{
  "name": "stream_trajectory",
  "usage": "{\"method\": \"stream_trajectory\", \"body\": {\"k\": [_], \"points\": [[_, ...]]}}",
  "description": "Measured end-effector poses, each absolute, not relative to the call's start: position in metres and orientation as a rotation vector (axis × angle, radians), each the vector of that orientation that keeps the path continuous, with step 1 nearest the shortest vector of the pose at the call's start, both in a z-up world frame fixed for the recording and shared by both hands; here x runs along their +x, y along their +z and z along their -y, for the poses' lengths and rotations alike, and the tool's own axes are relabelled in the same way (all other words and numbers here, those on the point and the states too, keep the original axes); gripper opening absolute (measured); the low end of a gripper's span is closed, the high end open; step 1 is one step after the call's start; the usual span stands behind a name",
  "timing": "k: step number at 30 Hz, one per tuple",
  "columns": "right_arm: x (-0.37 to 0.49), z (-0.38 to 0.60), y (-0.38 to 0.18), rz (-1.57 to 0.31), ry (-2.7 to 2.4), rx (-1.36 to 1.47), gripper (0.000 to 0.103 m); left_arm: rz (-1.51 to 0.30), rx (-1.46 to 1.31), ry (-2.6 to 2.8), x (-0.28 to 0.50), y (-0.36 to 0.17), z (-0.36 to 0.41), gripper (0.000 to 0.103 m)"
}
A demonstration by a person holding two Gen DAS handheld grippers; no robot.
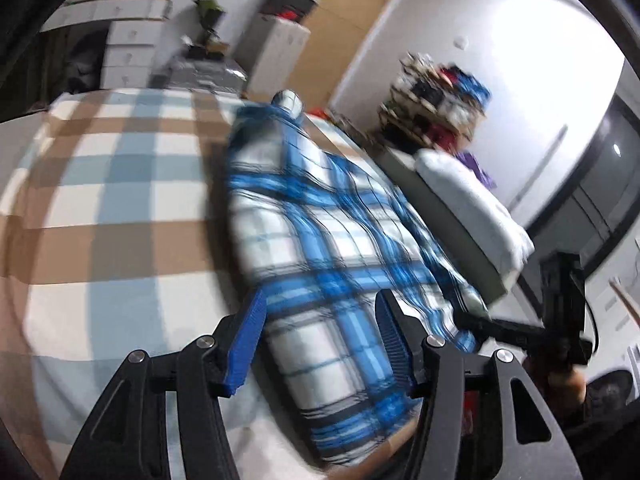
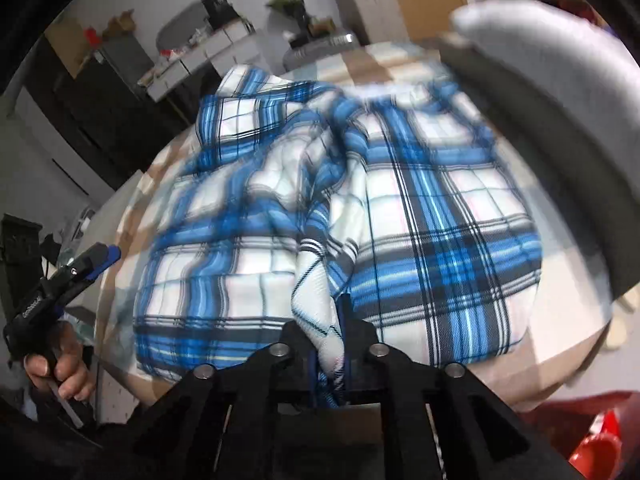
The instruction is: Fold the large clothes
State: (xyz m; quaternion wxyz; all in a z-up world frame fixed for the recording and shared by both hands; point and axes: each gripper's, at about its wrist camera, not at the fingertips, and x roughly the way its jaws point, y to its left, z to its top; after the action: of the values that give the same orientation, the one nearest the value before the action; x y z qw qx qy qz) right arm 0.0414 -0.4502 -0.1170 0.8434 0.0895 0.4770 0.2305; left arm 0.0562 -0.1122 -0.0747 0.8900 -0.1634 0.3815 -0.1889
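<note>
The right gripper [image 2: 334,334] has its jaws pinched on a bunched fold of the blue-and-white plaid shirt [image 2: 420,216], the cloth rising between the two dark fingers near the shirt's closest hem. The left gripper [image 1: 320,336] has its jaws spread, the blue ribbed pads [image 1: 248,340] standing apart over the shirt's near end with nothing gripped between them; whether they touch the fabric cannot be told through the blur.

The shirt lies on the bed [image 1: 100,208], over a bedcover checked in tan, pale blue and white. It stretches away from both grippers, rumpled down its middle, with its collar end at the far side. In the right wrist view, a hand [image 2: 60,372] holds the left gripper's handle off the shirt's left edge, beside the bed. In the left wrist view, the right gripper shows as a dark shape at the shirt's right edge. A white pillow [image 1: 472,208] lies just beyond the shirt's right side. Behind the bed stand white drawers [image 1: 128,48] and a cluttered shelf [image 1: 440,96].
</note>
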Motion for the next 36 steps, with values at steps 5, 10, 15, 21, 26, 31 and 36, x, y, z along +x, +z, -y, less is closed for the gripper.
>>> {"method": "stream_trajectory", "body": {"k": [5,10,15,21,26,31,36], "points": [[0.060,0.458,-0.089,-0.901,0.556,0.207,0.054,-0.820,-0.156,-0.514,0.046,-0.078,0.156,0.051],[0.125,0.462,-0.097,-0.954,0.513,0.265,0.054,-0.878,-0.026,-0.514,0.044,-0.095,0.177,0.051],[0.181,0.451,-0.118,-1.041,0.510,0.340,0.051,-0.885,-0.030,-0.520,0.047,-0.092,0.173,0.051],[0.171,0.429,-0.057,-0.787,0.698,0.250,0.000,-0.871,-0.046,-0.519,0.045,-0.091,0.169,0.051],[0.194,0.435,-0.071,-0.844,0.548,0.136,0.002,-0.874,-0.105,-0.528,0.050,-0.093,0.158,0.051],[0.208,0.443,-0.111,-1.002,0.354,0.046,0.009,-0.870,-0.101,-0.492,0.050,-0.094,0.151,0.051],[0.184,0.439,-0.073,-0.896,0.573,0.145,0.061,-0.872,-0.160,-0.466,0.056,-0.100,0.143,0.051]]}}
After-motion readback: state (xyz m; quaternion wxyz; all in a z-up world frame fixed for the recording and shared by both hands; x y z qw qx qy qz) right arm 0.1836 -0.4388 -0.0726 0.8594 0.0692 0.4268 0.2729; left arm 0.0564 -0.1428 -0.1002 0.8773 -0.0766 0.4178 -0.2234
